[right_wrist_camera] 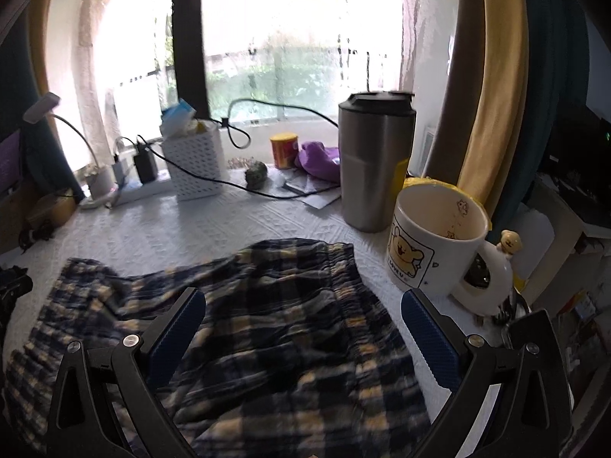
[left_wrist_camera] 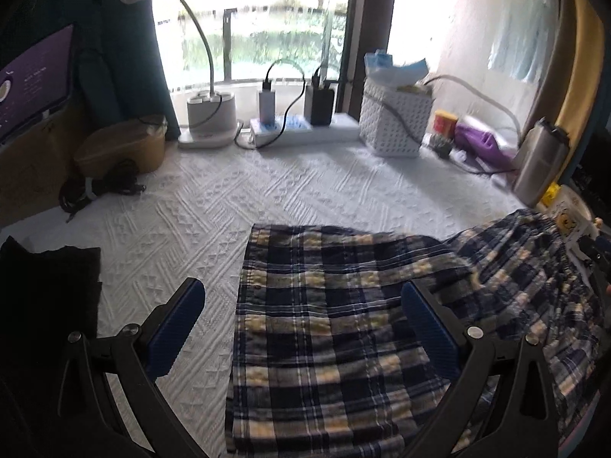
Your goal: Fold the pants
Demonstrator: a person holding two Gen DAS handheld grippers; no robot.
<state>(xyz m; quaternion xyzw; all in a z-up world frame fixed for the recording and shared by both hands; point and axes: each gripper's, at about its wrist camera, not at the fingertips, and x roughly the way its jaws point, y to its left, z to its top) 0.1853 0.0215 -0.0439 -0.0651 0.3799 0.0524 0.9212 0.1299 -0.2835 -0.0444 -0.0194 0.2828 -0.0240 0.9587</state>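
Navy, white and yellow plaid pants (left_wrist_camera: 343, 324) lie on a white textured cloth (left_wrist_camera: 191, 210). In the left wrist view a flat leg runs toward me and the bunched waist spreads to the right. My left gripper (left_wrist_camera: 301, 297) hovers open above the leg, its blue pads wide apart with nothing held. In the right wrist view the pants (right_wrist_camera: 267, 324) lie rumpled, with the elastic waistband toward the right. My right gripper (right_wrist_camera: 303, 305) is open over that waist part, holding nothing.
A steel tumbler (right_wrist_camera: 376, 164) and a white bear mug (right_wrist_camera: 435, 240) stand just right of the pants. A white basket (left_wrist_camera: 395, 118), power strip (left_wrist_camera: 301, 129) with chargers, lamp base (left_wrist_camera: 210, 114) and cables line the window. Dark cloth (left_wrist_camera: 49, 290) lies at left.
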